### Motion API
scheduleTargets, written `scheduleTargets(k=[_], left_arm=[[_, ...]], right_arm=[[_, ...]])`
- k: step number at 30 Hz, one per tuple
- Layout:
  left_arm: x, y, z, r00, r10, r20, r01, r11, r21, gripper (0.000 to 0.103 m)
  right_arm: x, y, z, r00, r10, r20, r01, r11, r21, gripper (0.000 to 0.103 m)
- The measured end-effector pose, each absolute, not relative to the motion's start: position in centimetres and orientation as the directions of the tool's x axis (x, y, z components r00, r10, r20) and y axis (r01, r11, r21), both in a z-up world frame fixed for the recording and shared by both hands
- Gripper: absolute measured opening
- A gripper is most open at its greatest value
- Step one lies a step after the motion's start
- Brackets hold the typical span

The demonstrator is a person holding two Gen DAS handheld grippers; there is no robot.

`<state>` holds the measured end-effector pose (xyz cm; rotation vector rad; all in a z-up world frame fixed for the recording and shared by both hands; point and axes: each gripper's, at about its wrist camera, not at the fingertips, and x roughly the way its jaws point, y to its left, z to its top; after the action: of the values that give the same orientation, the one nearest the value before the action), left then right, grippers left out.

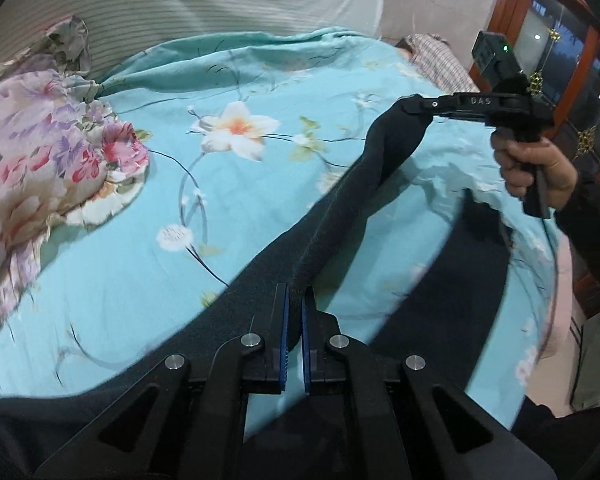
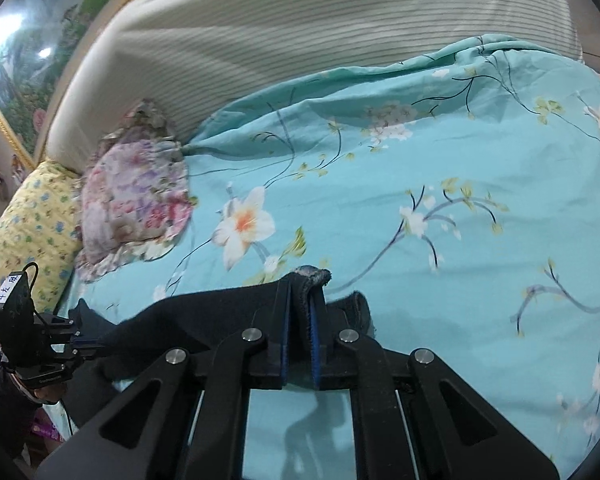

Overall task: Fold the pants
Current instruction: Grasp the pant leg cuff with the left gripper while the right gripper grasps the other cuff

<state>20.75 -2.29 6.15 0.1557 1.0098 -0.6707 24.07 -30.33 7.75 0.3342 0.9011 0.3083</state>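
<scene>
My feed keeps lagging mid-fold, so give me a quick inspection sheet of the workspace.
Surface: bed under a turquoise floral quilt, wrinkled.
Job's things: dark pants stretched between both grippers above the quilt.
Clutter: floral pillow, yellow pillow, plaid pillow.
Grippers: left gripper and right gripper each shut on pants fabric.
Cables: black cable hanging from the right gripper's handle.
Surroundings: striped headboard, framed painting, wooden cabinet.

A turquoise floral bedsheet (image 2: 440, 152) covers the bed; a pink floral pillow (image 2: 136, 200) lies beside a yellow pillow (image 2: 32, 232), below a striped cream headboard (image 2: 300, 28)
</scene>
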Motion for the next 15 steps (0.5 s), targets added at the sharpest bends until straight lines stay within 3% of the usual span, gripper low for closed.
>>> scheduleTargets(k=[15], left_arm=[[10.4, -4.0, 5.4, 0.303, -0.511, -0.805, 0.550, 0.783, -0.290, 0.003]], right_arm=[[11.9, -33.2, 7.1, 0.620, 0.508, -0.597, -0.211, 0.842, 0.497, 0.009]])
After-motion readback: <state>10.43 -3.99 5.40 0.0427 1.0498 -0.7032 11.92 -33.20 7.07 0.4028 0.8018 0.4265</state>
